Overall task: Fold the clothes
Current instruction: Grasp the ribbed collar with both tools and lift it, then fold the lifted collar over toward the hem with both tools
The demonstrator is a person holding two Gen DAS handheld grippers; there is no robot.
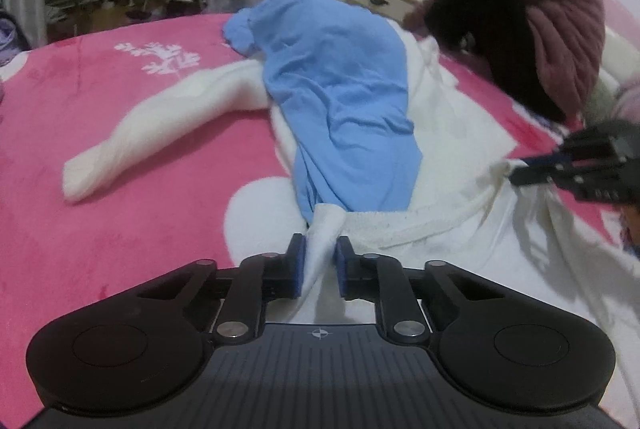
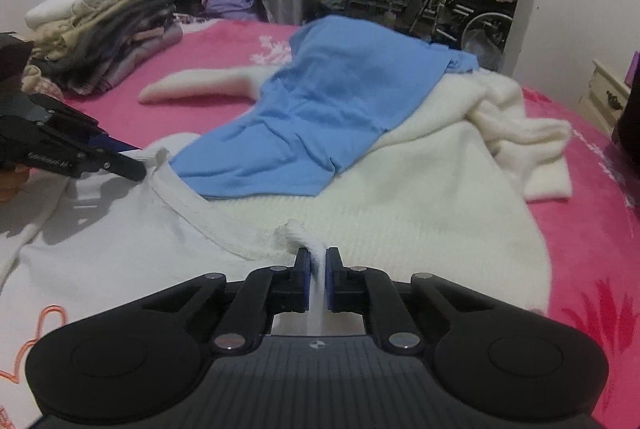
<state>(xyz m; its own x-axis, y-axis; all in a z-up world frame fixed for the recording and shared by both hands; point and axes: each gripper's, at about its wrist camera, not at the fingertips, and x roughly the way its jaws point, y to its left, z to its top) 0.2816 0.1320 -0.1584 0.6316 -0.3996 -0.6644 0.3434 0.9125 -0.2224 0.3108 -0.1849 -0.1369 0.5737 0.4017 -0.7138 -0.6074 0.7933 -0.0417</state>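
We pinch white shirt [image 2: 120,249] hem, left gripper [image 1: 321,261] and right gripper [image 2: 318,275] fingers clamped, stretching it near blue garment [image 2: 328,117] for folding.

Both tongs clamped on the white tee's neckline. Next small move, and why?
Probably lift and draw the white T-shirt toward you. Left tongs and right tongs each pinch its collar, but the blue garment and cream sweater lie just beyond, so it needs clear space.

Matt black plastic with round metal rivets is seen on the left gripper [image 1: 320,253]. The white T-shirt [image 2: 120,253] is smooth cloth; the cream sweater [image 2: 420,197] is fuzzy ribbed knit; the pink bed cover [image 1: 120,221] is plush.
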